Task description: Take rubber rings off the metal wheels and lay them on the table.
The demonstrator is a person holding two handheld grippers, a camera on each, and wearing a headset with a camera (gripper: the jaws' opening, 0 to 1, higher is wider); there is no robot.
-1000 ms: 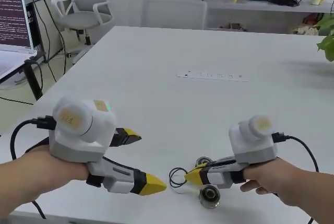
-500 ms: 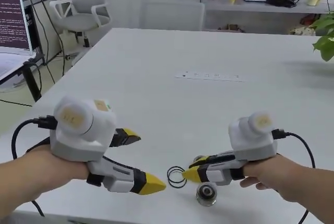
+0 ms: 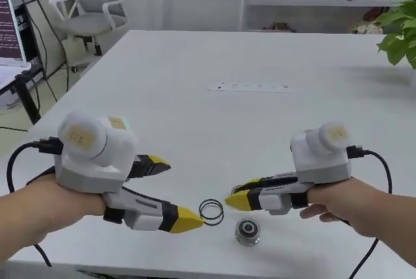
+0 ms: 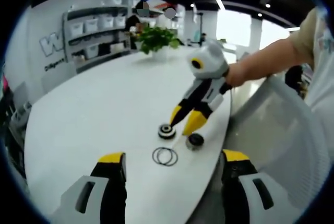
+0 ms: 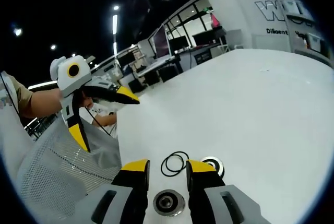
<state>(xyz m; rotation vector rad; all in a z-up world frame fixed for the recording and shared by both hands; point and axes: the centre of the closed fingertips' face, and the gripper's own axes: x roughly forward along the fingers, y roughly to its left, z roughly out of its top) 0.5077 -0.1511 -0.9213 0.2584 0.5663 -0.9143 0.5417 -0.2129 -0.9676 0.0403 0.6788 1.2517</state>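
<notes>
At six o'clock on the white table [image 3: 214,129], close to its near edge, we see the rubber rings [image 3: 210,211]. They are thin black loops lying flat and overlapping one another, free of any wheel. One metal wheel [image 3: 247,230] stands just beside them at about four o'clock, not touching them. In the left gripper view a second metal wheel [image 4: 167,131] sits just past the rings at twelve o'clock. We cannot tell whether either wheel carries a ring.

We hold the left gripper [image 3: 170,191] at nine o'clock of the rings, its jaws spread wide with nothing between them. Its lower yellow tip is right by the loops, and we cannot tell if it touches them. The right gripper [image 3: 238,199] hovers at two o'clock of the rings, above the wheels, its jaws parted by a narrow gap and empty.

Farther off, a flat white strip [image 3: 247,87] lies mid-table at twelve o'clock. An office chair [image 3: 84,15] stands past the table at ten o'clock, and a plant [image 3: 398,32] at two o'clock.
</notes>
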